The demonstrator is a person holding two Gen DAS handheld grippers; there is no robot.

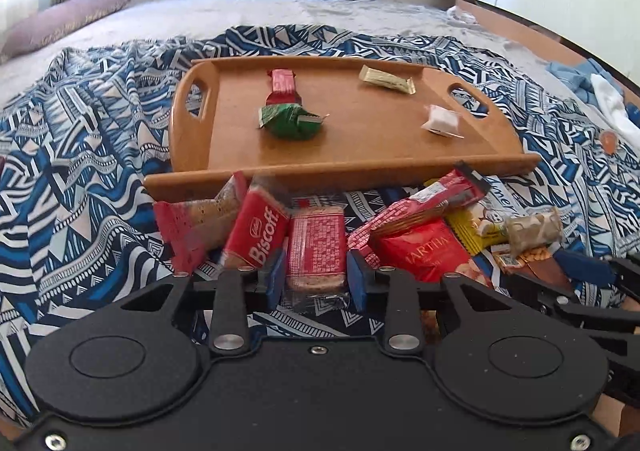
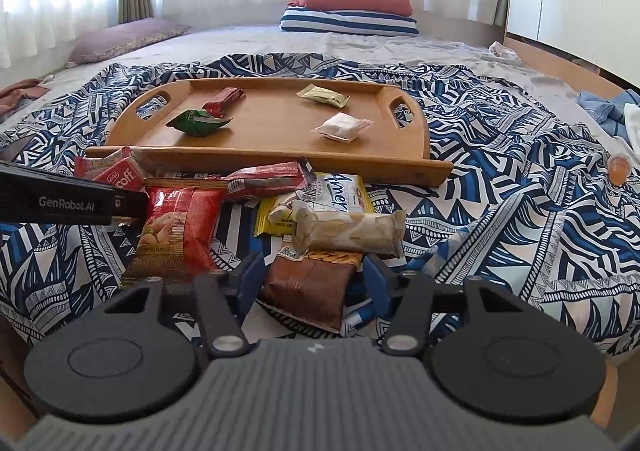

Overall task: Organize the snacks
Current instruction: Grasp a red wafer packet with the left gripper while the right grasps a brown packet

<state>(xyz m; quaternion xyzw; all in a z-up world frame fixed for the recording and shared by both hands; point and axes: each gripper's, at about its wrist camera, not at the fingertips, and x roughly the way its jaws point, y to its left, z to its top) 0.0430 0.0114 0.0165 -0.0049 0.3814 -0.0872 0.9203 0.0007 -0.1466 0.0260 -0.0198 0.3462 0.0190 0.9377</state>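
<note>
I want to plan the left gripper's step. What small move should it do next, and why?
Probably close the left gripper on the clear-wrapped red biscuit pack: the pack already lies between its blue fingers, which seem not yet pressed against it. The wooden tray just beyond already holds four snacks, so the pack would likely go there afterwards.
</note>
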